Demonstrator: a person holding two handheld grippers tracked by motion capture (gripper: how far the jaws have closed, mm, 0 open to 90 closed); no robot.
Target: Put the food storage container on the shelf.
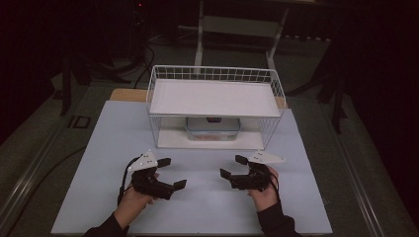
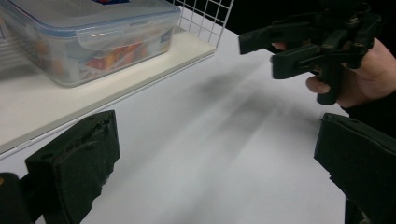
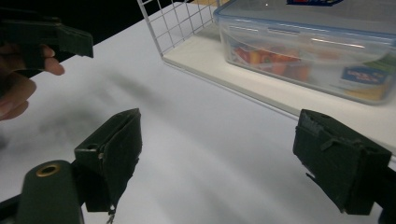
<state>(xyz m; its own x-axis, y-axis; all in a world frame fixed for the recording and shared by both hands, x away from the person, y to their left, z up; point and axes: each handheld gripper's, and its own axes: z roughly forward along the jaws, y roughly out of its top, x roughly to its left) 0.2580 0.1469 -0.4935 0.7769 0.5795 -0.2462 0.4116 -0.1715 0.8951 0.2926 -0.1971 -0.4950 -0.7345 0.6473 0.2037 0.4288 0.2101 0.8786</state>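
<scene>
A clear plastic box [image 1: 212, 129] with a blue-rimmed lid and colourful contents stands on the bottom board of a white wire rack [image 1: 154, 89], under its upper shelf. My left gripper [image 1: 172, 173] hovers over the white tabletop in front of the rack, open and empty. My right gripper [image 1: 232, 166] is level with it to the right, also open with nothing between its jaws. In the left gripper view the box [image 2: 84, 42] lies ahead to the left and the right gripper [image 2: 259, 56] is at the upper right. In the right gripper view the box [image 3: 308, 56] sits ahead to the right.
The white tabletop [image 1: 99, 163] spreads wide around both hands. The rack's upper shelf [image 1: 212, 96] is a bare white board that overhangs the box. Dark floor, cables and table legs lie beyond the far edge.
</scene>
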